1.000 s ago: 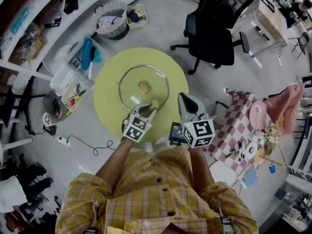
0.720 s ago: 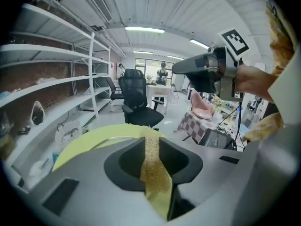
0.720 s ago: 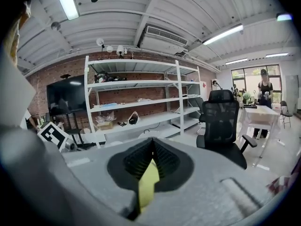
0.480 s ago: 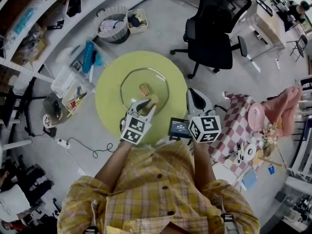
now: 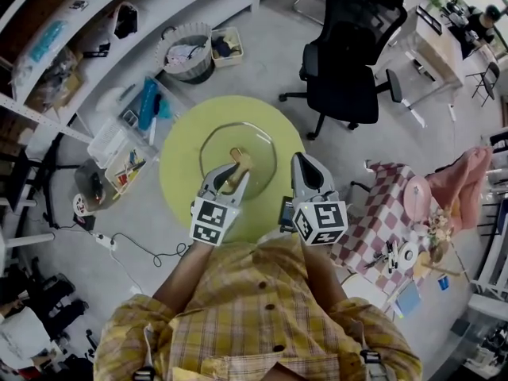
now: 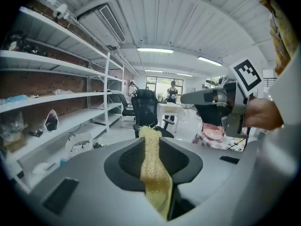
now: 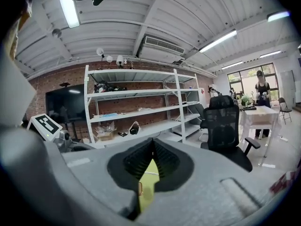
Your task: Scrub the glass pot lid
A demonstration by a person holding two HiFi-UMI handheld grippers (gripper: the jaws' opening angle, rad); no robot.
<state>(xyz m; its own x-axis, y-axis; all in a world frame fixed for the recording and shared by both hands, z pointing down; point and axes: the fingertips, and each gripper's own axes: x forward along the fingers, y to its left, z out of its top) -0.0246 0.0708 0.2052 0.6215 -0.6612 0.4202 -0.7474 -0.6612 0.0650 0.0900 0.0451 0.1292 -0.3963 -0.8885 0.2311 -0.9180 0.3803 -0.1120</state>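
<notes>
The glass pot lid point(image 5: 259, 145) lies flat on the round yellow-green table point(image 5: 178, 173) in the head view. My left gripper point(image 5: 230, 173) reaches over the lid's near side, shut on a yellow scrub sponge point(image 5: 239, 163) that covers the lid's middle. In the left gripper view the sponge point(image 6: 154, 173) stands pinched between the jaws, and the right gripper point(image 6: 214, 98) shows at the right. My right gripper point(image 5: 305, 165) hovers at the table's right edge beside the lid, shut with nothing in it. In the right gripper view the jaws point(image 7: 153, 147) meet, with a sliver of table below them.
A dark flat device point(image 5: 285, 211) lies at the table's near right edge. A black office chair point(image 5: 349, 54) stands beyond the table, a wire basket point(image 5: 188, 50) at the far left, clear bins point(image 5: 119, 145) at the left, a checked-cloth table point(image 5: 381, 205) at the right.
My left gripper has carried the sponge from the lid's near right rim to its middle, covering the knob. The right gripper swung slightly right, then back.
</notes>
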